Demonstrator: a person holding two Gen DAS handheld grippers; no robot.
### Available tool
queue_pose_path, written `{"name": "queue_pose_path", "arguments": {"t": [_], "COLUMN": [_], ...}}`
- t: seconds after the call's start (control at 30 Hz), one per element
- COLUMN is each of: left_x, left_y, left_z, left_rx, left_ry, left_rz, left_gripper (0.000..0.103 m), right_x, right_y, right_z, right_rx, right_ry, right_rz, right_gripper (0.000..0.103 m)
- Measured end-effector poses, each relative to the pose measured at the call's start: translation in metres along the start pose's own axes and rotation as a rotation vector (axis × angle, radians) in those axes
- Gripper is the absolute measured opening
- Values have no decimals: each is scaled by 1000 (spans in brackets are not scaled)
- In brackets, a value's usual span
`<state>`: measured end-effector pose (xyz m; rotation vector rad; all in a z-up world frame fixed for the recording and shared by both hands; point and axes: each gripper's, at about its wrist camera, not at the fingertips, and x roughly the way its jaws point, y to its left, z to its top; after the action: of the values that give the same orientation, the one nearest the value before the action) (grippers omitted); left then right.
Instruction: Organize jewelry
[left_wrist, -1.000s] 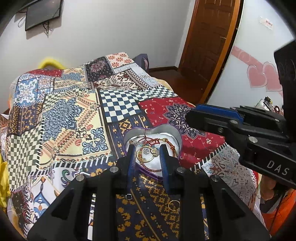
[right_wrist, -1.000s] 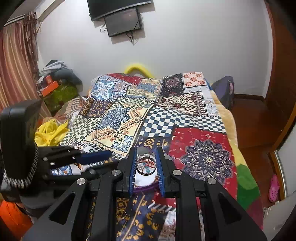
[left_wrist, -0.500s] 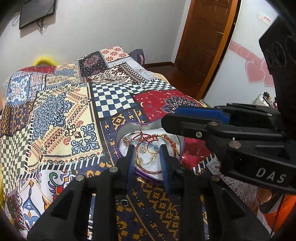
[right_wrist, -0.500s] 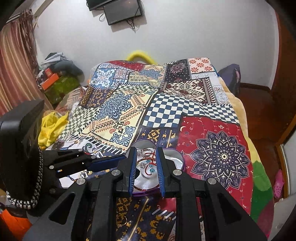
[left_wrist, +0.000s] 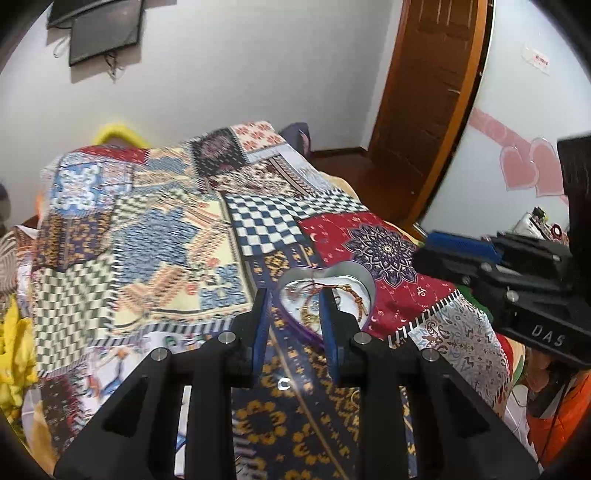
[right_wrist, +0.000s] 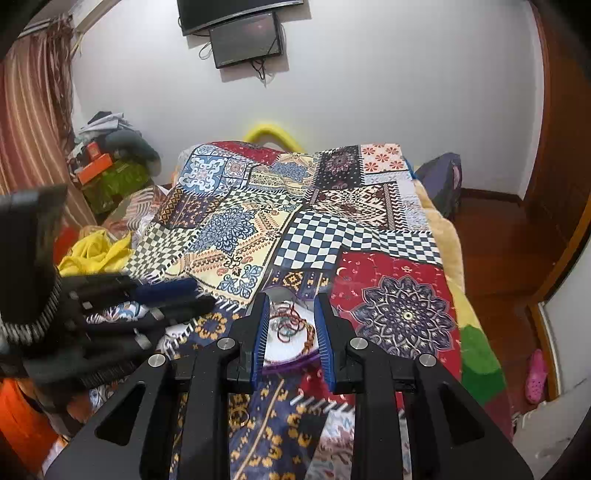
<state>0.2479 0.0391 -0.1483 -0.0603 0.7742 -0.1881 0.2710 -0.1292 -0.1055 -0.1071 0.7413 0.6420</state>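
A heart-shaped tin (left_wrist: 364, 286) with a purple rim sits on the patchwork bedspread (left_wrist: 155, 240) and holds several bracelets and chains (left_wrist: 347, 295). My left gripper (left_wrist: 295, 299) is open and empty, raised above the tin's near edge. A small silver ring (left_wrist: 284, 383) lies loose on the cloth between its fingers. My right gripper (right_wrist: 290, 306) is open and empty, above the tin (right_wrist: 291, 354), which shows red and gold jewelry (right_wrist: 291, 326). A gold ring (right_wrist: 239, 416) lies on the cloth near the tin. The right gripper also shows at the right of the left wrist view (left_wrist: 461, 245).
The bed's right edge drops to a wooden floor (right_wrist: 509, 251) by a brown door (left_wrist: 428, 92). Yellow cloth (right_wrist: 92, 251) and piled clutter (right_wrist: 110, 162) lie left of the bed. A dark bag (right_wrist: 441, 184) sits at the far right corner.
Both grippers have lifted and drawn back from the tin, so it looks smaller and farther. The left view has swung left. The jaws stay open and empty.
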Motion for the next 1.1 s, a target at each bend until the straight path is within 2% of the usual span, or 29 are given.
{"name": "queue_pose_path", "arguments": {"t": [0.17, 0.3, 0.6, 0.8, 1.0, 1.1], "left_x": [-26, -33, -32, -23, -15, -11], "left_y": [3, 3, 8, 11, 15, 15], "left_z": [-7, -18, -53, -73, -82, -84], "left_rx": [-3, -4, -11, -18, -26, -25], "left_ry": [-19, -9, 61, 109, 136, 145], "left_rz": [21, 30, 40, 33, 26, 22], "left_gripper": [33, 34, 36, 36, 36, 36], "right_x": [-4, 4, 31, 49, 54, 55], "right_y": [8, 12, 31, 46, 52, 52], "right_z": [-14, -29, -70, -86, -89, -90], "right_rx": [-21, -18, -50, -96, -128, -125], "right_ry": [23, 74, 224, 287, 263, 249], "right_rz": [-23, -16, 11, 25, 13, -4], "right_gripper": [22, 22, 23, 22, 22, 16]}}
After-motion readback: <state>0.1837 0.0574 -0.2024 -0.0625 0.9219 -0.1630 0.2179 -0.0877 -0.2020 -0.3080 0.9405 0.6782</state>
